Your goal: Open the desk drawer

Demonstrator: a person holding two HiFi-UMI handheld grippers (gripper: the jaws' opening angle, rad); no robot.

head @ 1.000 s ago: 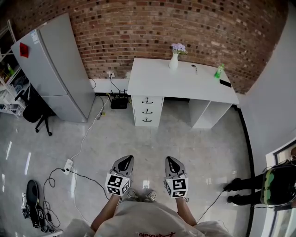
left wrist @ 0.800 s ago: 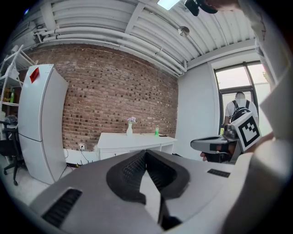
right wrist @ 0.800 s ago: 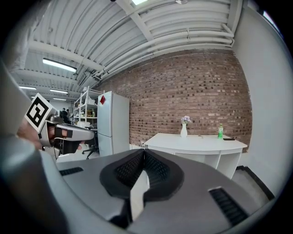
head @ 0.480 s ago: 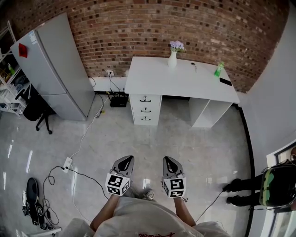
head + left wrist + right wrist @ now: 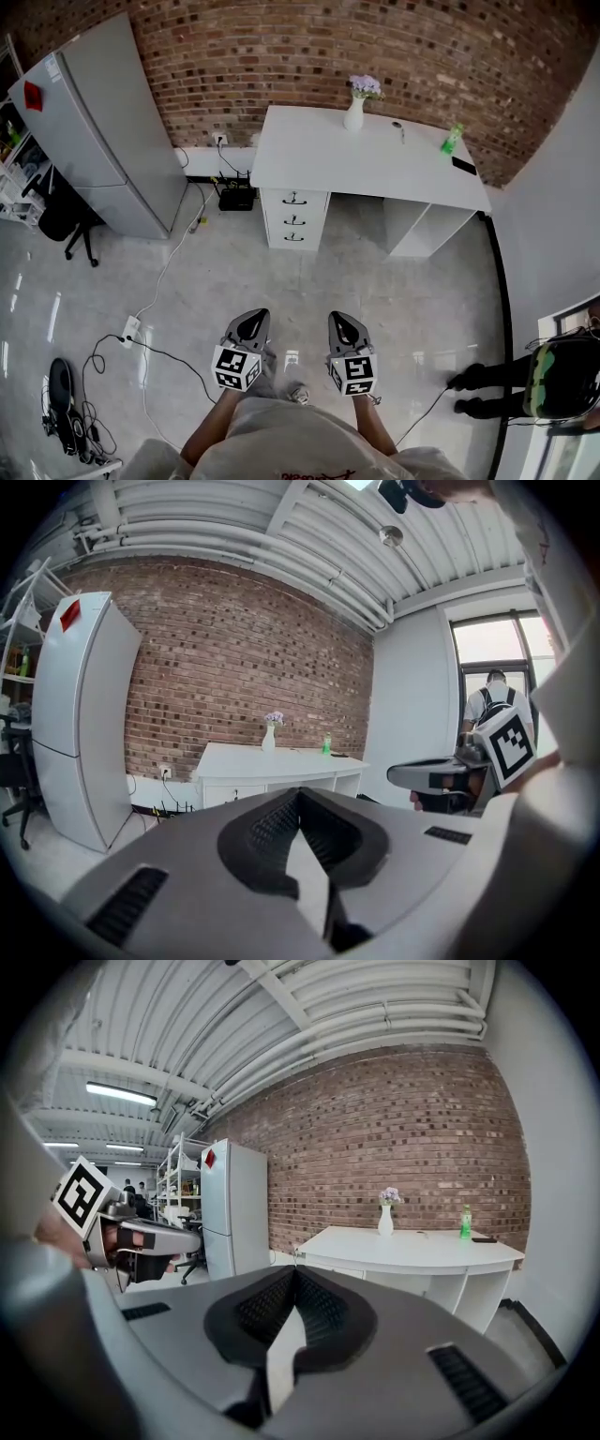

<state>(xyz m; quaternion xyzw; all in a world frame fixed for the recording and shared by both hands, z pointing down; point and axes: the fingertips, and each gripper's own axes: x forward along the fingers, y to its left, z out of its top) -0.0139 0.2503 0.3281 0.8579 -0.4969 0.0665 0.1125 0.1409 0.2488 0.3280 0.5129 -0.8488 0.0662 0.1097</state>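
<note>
1. Closed and empty: left tongs (image 5: 250,322), right tongs (image 5: 343,322).
2. The white three-drawer stack (image 5: 294,220) under the white table (image 5: 375,159) stands well ahead of both tongs.
3. Probably rigid and easy-sliding; take the small dark handle (image 5: 296,199).

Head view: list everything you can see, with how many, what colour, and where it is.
desk: one, white, against the brick wall
drawers: three, white with dark handles, all shut, under the desk's left end
vase: one, white, holds pale flowers, at the desk's back edge
bottle: one, green, on the desk's right part
fridge: one, grey, left of the desk
office chair: one, black, beside the fridge at the left edge
power strip: one, white, on the floor at left
bystander: one, dark trousers, right edge
left claw: one, grey and black, shut, empty, low centre
right claw: one, grey and black, shut, empty, beside the left claw
</note>
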